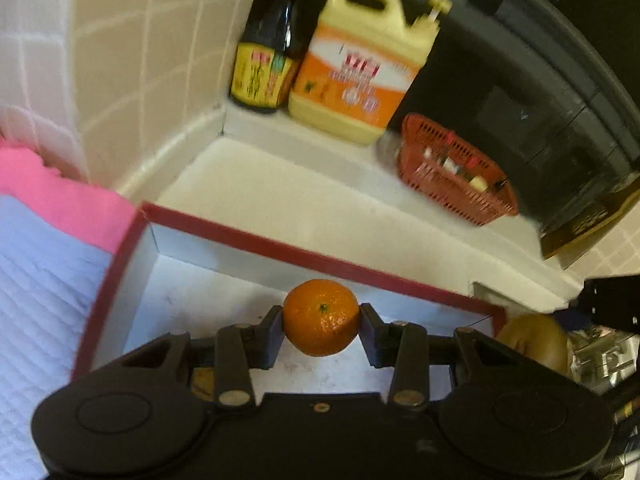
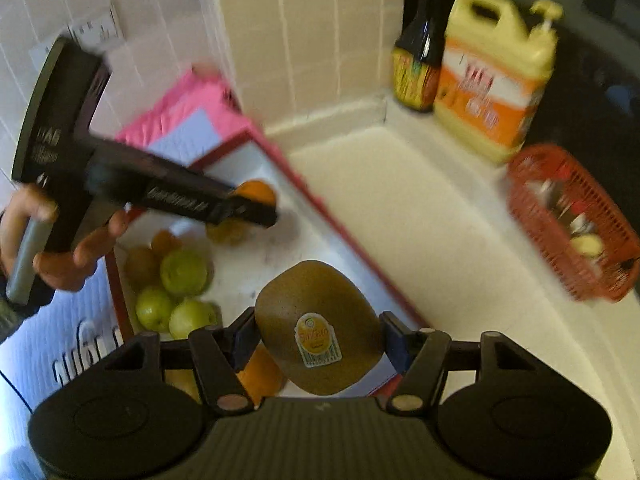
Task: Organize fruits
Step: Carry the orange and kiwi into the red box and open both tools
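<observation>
L tongs (image 1: pixel 321 320) grip orange (image 1: pixel 321 317), R tongs (image 2: pixel 318 338) kiwi (image 2: pixel 318 326), over red-rimmed box (image 1: pixel 304 258)

Bare box floor (image 2: pixel 256 276) lies between the green fruit pile (image 2: pixel 180 292) and the red rim (image 2: pixel 320 200).

A white countertop (image 1: pixel 304 200) is bounded by a tiled wall. In its back corner a dark sauce bottle (image 1: pixel 266 52) and a yellow jug (image 1: pixel 360 68) are set side by side. A red basket (image 1: pixel 456 172) is placed near the jug. A red-rimmed box (image 1: pixel 240 236) is laid beside pink and white cloths (image 1: pixel 44 264).
</observation>
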`<state>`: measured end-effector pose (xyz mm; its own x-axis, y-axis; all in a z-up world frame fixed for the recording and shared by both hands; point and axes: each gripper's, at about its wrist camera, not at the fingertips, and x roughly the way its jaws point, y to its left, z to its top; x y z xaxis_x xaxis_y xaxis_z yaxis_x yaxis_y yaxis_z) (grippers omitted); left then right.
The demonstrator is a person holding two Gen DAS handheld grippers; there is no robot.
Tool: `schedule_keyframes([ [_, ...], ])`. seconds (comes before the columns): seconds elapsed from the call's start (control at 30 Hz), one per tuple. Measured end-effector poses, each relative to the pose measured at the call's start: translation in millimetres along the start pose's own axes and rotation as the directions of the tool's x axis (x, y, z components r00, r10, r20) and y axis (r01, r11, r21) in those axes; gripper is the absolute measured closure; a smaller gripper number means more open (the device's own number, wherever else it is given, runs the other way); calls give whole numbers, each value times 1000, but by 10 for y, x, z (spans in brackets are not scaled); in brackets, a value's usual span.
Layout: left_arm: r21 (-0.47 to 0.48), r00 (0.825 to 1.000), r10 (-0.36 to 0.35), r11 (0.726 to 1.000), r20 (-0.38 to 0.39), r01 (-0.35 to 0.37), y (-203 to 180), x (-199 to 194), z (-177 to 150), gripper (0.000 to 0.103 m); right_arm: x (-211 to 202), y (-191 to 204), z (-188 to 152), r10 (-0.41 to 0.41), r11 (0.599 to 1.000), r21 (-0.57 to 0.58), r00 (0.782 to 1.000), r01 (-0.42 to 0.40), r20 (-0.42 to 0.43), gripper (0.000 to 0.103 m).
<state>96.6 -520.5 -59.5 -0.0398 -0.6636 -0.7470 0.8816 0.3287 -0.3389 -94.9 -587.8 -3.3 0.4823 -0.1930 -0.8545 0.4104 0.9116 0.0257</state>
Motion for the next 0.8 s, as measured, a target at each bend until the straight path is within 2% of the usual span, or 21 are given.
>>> schedule_keyframes([
  [0.2,-23,998,28,999,-50,-30,115,286,4,55,365,68,-20,-54,998,15,997,55,-56,37],
  [0.37,-26,998,43,999,-55,-45,166,315,-8,55,643,56,54,-82,995,39,985,89,-154,37],
  [0.7,-77,997,39,996,-65,-44,218,356,36,55,837,2,92,-82,990,91,972,104,-220,37],
  [0.73,-78,997,47,996,-63,-52,212,352,37,53,834,7,95,-87,990,88,972,108,-218,36],
  [0.77,-81,997,47,995,-65,-52,211,346,39,41,822,3,103,-90,990,90,972,112,-216,36],
  [0.8,-85,997,40,995,-58,-45,209,326,40,34,779,0,112,-86,989,98,976,107,-202,36],
])
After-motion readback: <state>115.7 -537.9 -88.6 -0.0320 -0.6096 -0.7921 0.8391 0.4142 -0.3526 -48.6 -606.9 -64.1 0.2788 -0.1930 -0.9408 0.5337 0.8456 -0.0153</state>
